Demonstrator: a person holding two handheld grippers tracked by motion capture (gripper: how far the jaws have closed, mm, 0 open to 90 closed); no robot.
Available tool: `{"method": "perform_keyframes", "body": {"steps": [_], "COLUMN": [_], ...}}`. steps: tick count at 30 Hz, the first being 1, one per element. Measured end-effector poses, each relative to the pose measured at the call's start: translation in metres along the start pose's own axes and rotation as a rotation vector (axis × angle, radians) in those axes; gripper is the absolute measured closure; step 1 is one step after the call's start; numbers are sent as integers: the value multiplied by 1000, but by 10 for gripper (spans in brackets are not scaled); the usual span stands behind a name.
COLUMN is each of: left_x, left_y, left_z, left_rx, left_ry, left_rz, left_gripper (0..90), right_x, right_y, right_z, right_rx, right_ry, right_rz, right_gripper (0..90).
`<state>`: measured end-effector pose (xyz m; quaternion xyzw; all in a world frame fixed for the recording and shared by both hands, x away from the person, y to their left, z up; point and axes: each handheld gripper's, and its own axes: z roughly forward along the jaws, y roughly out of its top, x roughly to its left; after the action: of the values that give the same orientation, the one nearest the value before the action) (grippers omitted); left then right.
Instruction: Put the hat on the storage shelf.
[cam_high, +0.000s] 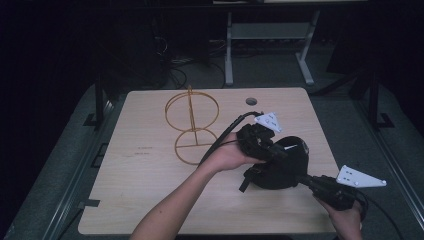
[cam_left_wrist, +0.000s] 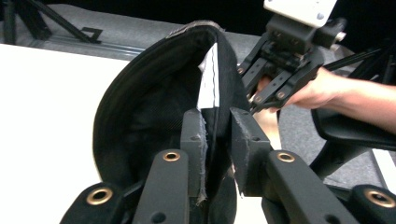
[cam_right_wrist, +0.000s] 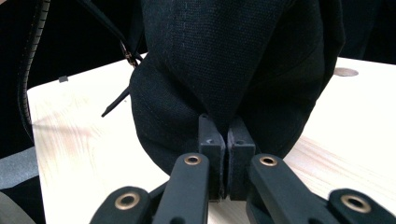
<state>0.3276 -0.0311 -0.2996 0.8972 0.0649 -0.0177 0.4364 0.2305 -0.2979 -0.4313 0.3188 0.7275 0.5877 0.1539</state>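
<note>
A black cap (cam_high: 280, 167) is held just above the wooden table (cam_high: 150, 200) at its right side, between both grippers. My left gripper (cam_high: 281, 152) comes in from the left and is shut on the cap's rim; in the left gripper view its jaws (cam_left_wrist: 217, 123) pinch the edge of the cap (cam_left_wrist: 140, 107), near a white label (cam_left_wrist: 208, 79) inside. My right gripper (cam_high: 300, 178) reaches in from the lower right and is shut on the cap's fabric (cam_right_wrist: 233, 56), its jaws (cam_right_wrist: 226, 128) pressed together. The right gripper (cam_left_wrist: 254, 95) also appears behind the cap.
A gold wire stand (cam_high: 191, 125) with two rings stands upright at the table's middle back, left of the left hand. A round cable hole (cam_high: 251, 101) sits near the far edge. Dark floor and metal frame legs surround the table.
</note>
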Motion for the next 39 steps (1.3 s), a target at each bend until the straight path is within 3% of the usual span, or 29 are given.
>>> {"method": "perform_keyframes", "body": {"steps": [8, 15, 21, 29, 30, 39], "left_x": [-1, -3, -6, -8, -8, -13], "left_y": [-12, -28, -54, -88, -96, -125], "left_z": [-20, -39, -53, -58, -60, -66], "left_rx": [2, -7, 1, 13, 21, 11], "left_ry": [41, 81, 110, 138, 148, 178], "left_rz": [-6, -12, -24, -48, -52, -69], "left_gripper": [622, 586, 556, 537, 535, 521], "right_x": [-1, -3, -8, -13, -14, -17], "right_y": [6, 15, 27, 41, 45, 70], "right_z": [-3, -8, -14, -17, -18, -18], "right_rx": [13, 17, 30, 55, 62, 81], "right_ry": [4, -2, 16, 42, 44, 35], "right_rz": [25, 33, 38, 61, 56, 31], "right_gripper": [879, 879, 879, 879, 879, 880]}}
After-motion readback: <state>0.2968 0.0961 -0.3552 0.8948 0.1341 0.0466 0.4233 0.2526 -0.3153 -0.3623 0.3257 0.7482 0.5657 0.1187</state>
